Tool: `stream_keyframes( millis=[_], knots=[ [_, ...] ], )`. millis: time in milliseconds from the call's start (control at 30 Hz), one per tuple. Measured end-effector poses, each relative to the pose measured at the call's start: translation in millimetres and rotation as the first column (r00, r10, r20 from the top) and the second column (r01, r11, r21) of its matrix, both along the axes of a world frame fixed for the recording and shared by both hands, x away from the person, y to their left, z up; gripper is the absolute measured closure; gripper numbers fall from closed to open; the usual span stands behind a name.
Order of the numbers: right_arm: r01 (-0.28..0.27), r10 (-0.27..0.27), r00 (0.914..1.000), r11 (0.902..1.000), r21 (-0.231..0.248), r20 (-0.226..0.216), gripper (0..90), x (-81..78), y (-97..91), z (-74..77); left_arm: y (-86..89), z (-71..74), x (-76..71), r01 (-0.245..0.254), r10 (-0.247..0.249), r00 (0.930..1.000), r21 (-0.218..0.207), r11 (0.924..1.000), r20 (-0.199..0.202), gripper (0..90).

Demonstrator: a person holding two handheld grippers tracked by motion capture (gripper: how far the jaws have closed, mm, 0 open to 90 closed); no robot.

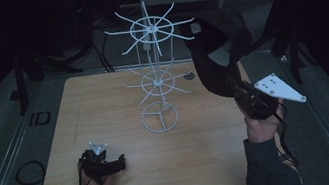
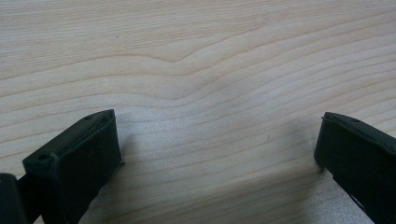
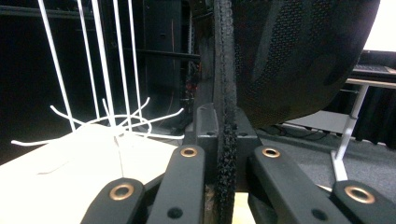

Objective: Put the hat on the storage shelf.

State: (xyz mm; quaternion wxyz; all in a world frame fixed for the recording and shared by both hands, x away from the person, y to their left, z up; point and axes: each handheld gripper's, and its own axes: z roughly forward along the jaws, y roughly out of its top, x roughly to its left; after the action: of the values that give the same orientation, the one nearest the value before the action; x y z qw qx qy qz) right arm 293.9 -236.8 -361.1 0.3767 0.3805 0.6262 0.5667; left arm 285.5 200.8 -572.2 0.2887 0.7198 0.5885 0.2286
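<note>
A white wire rack (image 1: 154,74) with two tiers of radiating hooks stands on a ring base in the middle of the wooden table (image 1: 104,107). To its right my right gripper (image 1: 234,89) is raised above the table and shut on the edge of a black mesh cap (image 1: 215,58), which hangs close to the rack's hooks. In the right gripper view the cap (image 3: 299,60) looms over the shut right gripper (image 3: 225,121), with the rack (image 3: 112,93) off to the left. My left gripper (image 1: 119,162) rests low at the table's front left, and the left gripper (image 2: 217,135) is open over bare wood.
The room around the table is dark. Metal rails run along the table's left and right sides. A cable loop (image 1: 29,172) lies on the floor to the left. A desk edge (image 3: 369,79) shows behind the cap.
</note>
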Motion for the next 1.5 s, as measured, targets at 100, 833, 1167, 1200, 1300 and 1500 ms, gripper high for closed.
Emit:
stream_keyframes(
  millis=[100, 833, 1167, 1200, 1300, 1500],
  knots=[
    [-0.004, 0.004, 1.0, 1.0, 0.002, 0.005, 86.3, -2.9, -0.1, -0.8, -0.1, 0.0, 0.0, -0.001, 0.001, 1.0, -0.001, 1.0, 0.001, 0.2],
    [-0.042, 0.043, 0.9983, 0.999, -0.016, 0.039, 86.2, -13.9, 8.9, -8.0, 0.0, 0.0, 0.0, 0.0, 0.0, 1.0, 0.0, 1.0, 0.001, 0.2],
    [-0.09, 0.091, 0.9959, 0.9861, -0.14, -0.001, 82.9, -10.8, 22.2, -27.6, 0.0, 0.0, 0.1, 0.0, 0.0, 1.0, 0.001, 1.0, 0.002, 0.2],
    [-0.103, 0.103, 0.9946, 0.9827, -0.154, -0.009, 82.1, -10.1, 23.5, -28.2, 0.0, -0.1, 0.0, -0.001, 0.001, 1.0, 0.001, 1.0, 0.002, 0.2],
    [-0.126, 0.125, 0.992, 0.9789, -0.161, -0.014, 78.2, -10.1, 25.1, -29.1, 0.0, -0.1, 0.0, -0.001, 0.001, 1.0, 0.001, 1.0, 0.002, 0.2],
    [-0.152, 0.146, 0.988, 0.9749, -0.162, -0.051, 49.8, -8.1, 24.8, -29.9, 0.0, -0.1, 0.0, -0.001, 0.001, 1.0, 0.001, 1.0, 0.002, 0.2]
  ],
)
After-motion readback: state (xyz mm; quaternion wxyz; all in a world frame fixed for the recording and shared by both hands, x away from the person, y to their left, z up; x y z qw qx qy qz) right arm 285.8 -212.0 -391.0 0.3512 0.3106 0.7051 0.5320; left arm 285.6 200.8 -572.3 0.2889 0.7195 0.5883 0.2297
